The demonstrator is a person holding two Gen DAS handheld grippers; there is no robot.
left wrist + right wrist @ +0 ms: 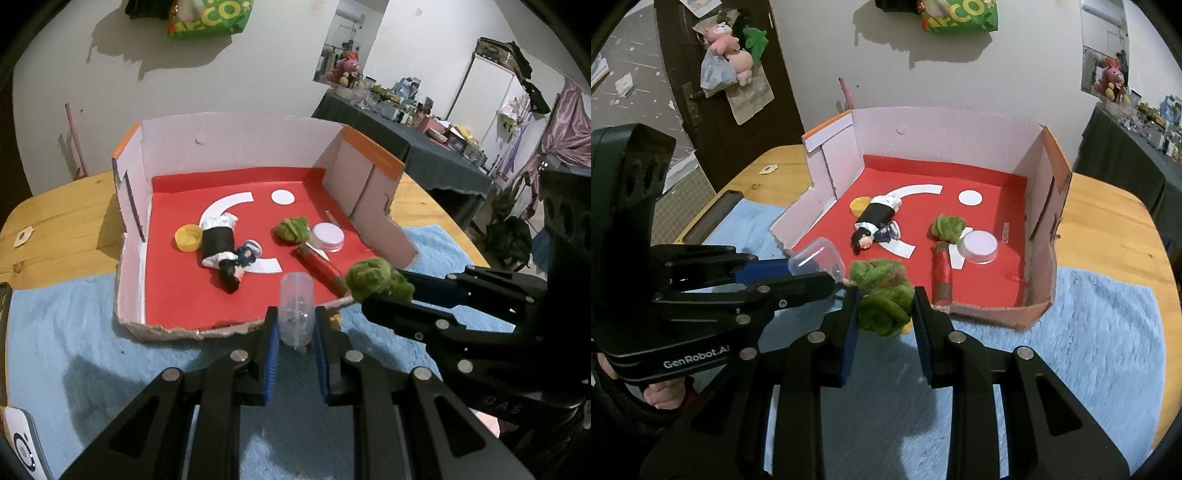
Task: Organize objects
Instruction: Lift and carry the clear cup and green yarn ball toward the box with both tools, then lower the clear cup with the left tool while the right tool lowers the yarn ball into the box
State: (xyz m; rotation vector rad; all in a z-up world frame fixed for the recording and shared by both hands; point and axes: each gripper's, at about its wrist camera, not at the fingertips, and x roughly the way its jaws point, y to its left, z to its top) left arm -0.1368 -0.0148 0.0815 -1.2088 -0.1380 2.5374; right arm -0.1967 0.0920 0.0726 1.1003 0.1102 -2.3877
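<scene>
Clear capsule (296, 310): clamped between left gripper (295, 334) pads. Green fuzzy tuft (884, 304): pinched between right gripper (884, 321) pads, before cardboard box (1039, 221).

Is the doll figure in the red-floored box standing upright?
No, the doll figure lies flat on its back on the red floor of the cardboard box.

Box front: the box (236, 147) has a low torn front edge, open to entry from the lower frame.
Box sides and back: tall walls block passage.
Floor, back: bare red across the upper part.
Floor, centre: doll (225, 254), yellow cap (187, 238), green tuft (291, 229), jar (328, 237) and red tube (319, 267) crowd it.
Cloth (74, 332), lower left: clear.
</scene>
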